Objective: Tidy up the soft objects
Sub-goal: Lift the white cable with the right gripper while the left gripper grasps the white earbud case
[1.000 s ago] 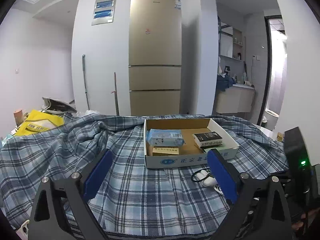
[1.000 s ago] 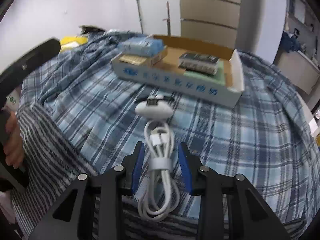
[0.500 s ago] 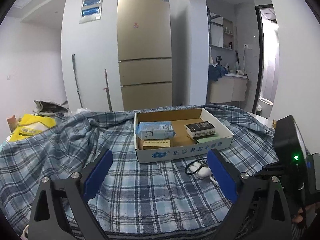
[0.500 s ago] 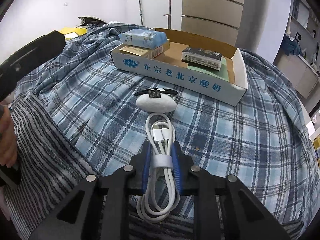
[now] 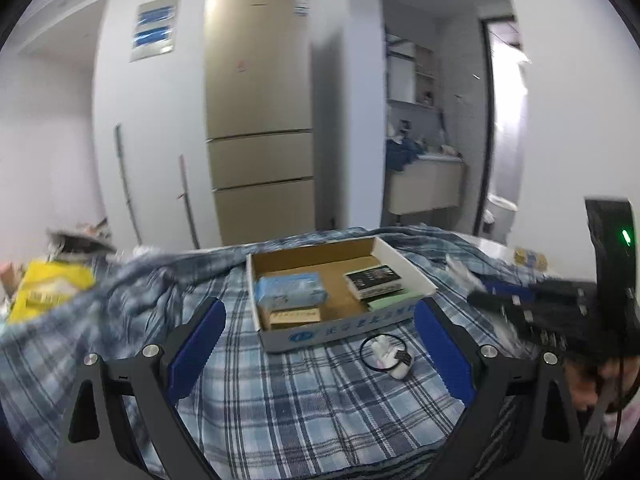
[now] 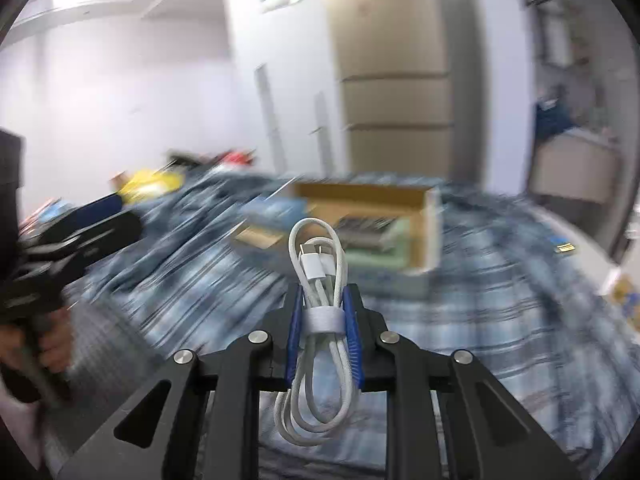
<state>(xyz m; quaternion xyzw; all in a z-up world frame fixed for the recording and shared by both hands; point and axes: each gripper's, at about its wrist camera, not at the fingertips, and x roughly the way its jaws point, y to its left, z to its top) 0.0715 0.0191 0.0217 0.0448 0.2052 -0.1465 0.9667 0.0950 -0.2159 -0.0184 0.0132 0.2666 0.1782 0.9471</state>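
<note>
My right gripper (image 6: pixel 322 300) is shut on a coiled white cable (image 6: pixel 318 256) at its strap, holding it in the air above the plaid cloth (image 6: pixel 500 320). The cable's loops hang below the blue pads. Behind it stands the cardboard box (image 6: pixel 430 216), blurred. In the left wrist view my left gripper (image 5: pixel 320 344) stands wide open with nothing between its fingers, low over the cloth. Ahead of it the box (image 5: pixel 396 254) holds a blue tissue pack (image 5: pixel 290 288) and a black book (image 5: pixel 374 278). A small white object with a black loop (image 5: pixel 386 356) lies before the box.
The right gripper's body (image 5: pixel 560 308) and the person's hand show at the right edge of the left wrist view. A yellow bag (image 5: pixel 52 284) lies on the far left. A tall fridge (image 5: pixel 260 120) and white walls stand behind the bed.
The right gripper shut on the white cable and lifted it off the cloth. Its view swung upward toward the box. The left gripper rose a little, staying open.
</note>
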